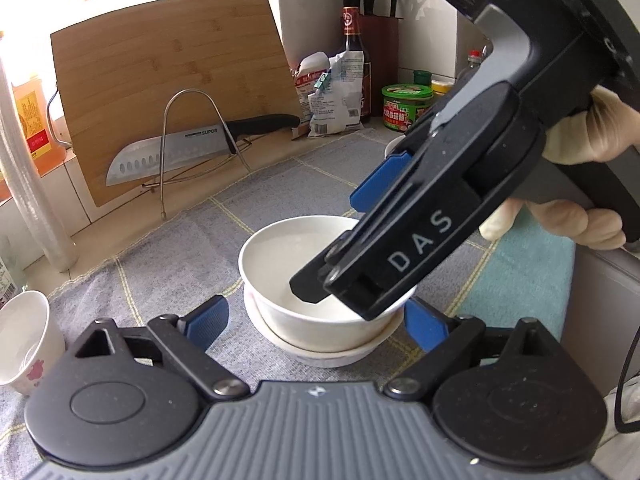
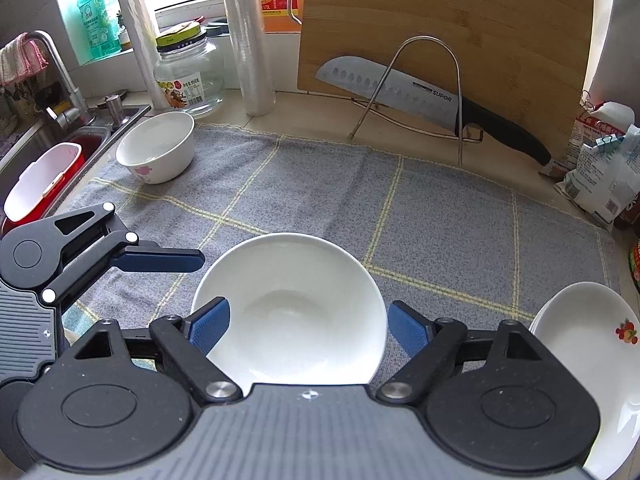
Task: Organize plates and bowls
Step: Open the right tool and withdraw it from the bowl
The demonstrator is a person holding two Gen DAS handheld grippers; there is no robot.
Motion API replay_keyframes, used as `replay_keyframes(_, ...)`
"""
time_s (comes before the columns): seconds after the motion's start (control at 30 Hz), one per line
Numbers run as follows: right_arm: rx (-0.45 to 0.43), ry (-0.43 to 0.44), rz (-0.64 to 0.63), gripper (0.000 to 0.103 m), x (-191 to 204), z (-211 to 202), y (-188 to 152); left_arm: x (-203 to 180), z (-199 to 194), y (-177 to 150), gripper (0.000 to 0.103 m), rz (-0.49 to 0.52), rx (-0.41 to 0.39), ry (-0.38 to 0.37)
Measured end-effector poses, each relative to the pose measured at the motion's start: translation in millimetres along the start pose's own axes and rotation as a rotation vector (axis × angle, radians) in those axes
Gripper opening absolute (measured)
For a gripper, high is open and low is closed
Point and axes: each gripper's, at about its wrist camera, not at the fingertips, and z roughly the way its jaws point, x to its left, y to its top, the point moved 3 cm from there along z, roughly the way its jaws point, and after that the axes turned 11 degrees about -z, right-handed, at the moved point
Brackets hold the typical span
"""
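Bowl (image 2: 290, 312) nested, seemingly in another | left claw (image 1: 316, 322) open | right claw (image 2: 308, 326) open

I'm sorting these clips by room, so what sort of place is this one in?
Most likely a home kitchen counter. A sink with a faucet sits at one end, a kitchen knife rests on a wire rack against a bamboo cutting board, and sauce bottles and jars crowd the tiled corner.

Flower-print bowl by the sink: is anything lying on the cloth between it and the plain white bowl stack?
Nothing visible lies there. In the right wrist view, bare checked cloth separates the flower-print bowl from the white bowl stack. Only the left gripper hangs open beside the stack's left side.
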Motion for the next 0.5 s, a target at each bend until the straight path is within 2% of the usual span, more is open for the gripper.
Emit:
replay_keyframes(0.1,-0.002,-0.014,0.004,0.090,-2,-2,1,-1,-8,3,0.094,0.014,-0.025,-0.021)
replay_keyframes(0.2,-0.015,-0.027,0.025,0.091,-8,-8,1,-5,-12,7,0.094,0.018,-0.040,-0.077)
replay_keyframes(0.3,-0.039,-0.054,0.055,0.098,-18,-15,-1,-9,-11,7,0.094,0.025,-0.044,-0.119)
replay_keyframes(0.5,-0.048,-0.076,0.090,0.098,-26,-20,-6,-10,-8,2,0.098,0.029,-0.031,-0.120)
